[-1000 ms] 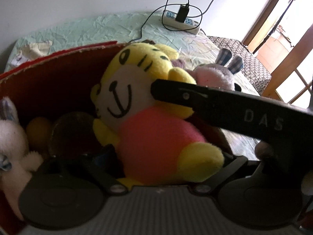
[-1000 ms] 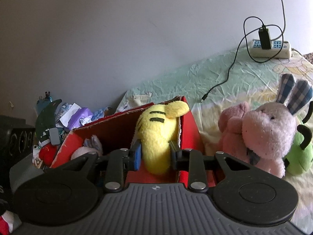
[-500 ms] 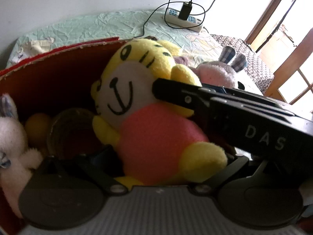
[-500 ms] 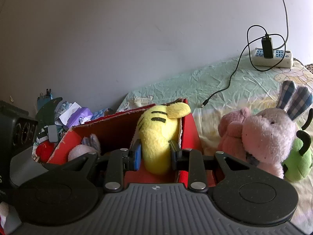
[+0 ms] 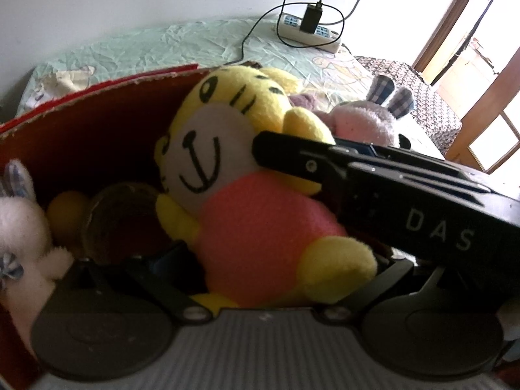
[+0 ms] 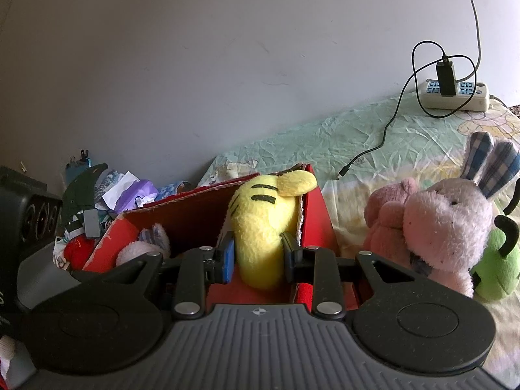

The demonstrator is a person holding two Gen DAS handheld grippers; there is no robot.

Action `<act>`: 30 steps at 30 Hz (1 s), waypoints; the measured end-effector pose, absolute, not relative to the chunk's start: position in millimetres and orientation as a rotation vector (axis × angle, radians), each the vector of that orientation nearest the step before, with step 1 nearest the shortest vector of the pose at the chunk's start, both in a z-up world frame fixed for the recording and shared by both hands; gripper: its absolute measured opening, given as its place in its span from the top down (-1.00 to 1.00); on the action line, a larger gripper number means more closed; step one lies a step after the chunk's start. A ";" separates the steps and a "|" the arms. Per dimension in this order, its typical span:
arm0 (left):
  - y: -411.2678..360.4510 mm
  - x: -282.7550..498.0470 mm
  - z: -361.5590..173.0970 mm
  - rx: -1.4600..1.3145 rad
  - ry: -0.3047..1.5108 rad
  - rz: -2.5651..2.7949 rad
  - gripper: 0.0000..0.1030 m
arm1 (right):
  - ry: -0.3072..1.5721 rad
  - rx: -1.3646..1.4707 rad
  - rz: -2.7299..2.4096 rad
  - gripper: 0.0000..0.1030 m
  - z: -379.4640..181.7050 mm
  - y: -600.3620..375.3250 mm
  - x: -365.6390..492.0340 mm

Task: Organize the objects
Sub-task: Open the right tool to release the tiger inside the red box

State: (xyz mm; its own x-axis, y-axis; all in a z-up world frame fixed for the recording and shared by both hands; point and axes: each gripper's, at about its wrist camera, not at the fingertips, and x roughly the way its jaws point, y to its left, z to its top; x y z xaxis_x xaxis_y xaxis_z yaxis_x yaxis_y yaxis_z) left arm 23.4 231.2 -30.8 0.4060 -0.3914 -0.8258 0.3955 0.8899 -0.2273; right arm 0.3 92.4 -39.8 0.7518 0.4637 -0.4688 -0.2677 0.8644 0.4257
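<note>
Tiger toy (image 6: 260, 227) has barely shifted over the last second: my right gripper (image 6: 258, 256) stays clamped on its back, holding it just inside the red box (image 6: 208, 208). My view has edged nearer, so I judge the drop is close. I cannot tell whether my left gripper (image 5: 182, 260) is apart or together; the toy hides it.

My count: in the box, one tiger, one white rabbit (image 5: 19, 227), one orange ball (image 5: 65, 208), one glass jar (image 5: 120, 221). On the bed (image 6: 325, 136), one pink rabbit (image 6: 448, 224), one pink bear (image 6: 386, 217), one green toy (image 6: 497, 266).
</note>
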 end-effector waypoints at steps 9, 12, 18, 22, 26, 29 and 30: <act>229.7 24.8 -31.5 0.008 1.051 -0.482 -0.99 | 0.591 0.340 0.415 0.41 -40.5 92.1 -0.3; 229.6 25.0 -31.7 0.008 1.052 -0.480 -0.99 | 0.591 0.340 0.414 0.41 -40.4 92.3 -0.3; 229.7 25.2 -31.5 0.005 1.053 -0.482 -0.99 | 0.590 0.337 0.413 0.41 -40.2 92.7 -0.5; 230.1 24.9 -32.1 0.001 1.051 -0.484 -0.99 | 0.589 0.333 0.414 0.41 -39.9 92.4 0.2; 230.1 24.6 -32.1 0.001 1.052 -0.483 -0.99 | 0.591 0.320 0.421 0.41 -39.5 92.0 1.1; 230.3 24.9 -32.1 -0.002 1.055 -0.482 -0.99 | 0.593 0.324 0.425 0.41 -39.8 90.8 1.6; 230.1 24.7 -32.1 -0.003 1.055 -0.481 -0.99 | 0.594 0.325 0.427 0.41 -39.9 90.7 1.9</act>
State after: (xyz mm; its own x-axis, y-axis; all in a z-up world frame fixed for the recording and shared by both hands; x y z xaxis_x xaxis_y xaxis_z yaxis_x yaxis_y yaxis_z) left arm 24.7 230.1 -32.1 0.3996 -0.3818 -0.8334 0.3790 0.8966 -0.2290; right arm 1.9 90.7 -39.9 0.7466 0.4740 -0.4668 -0.2913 0.8638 0.4111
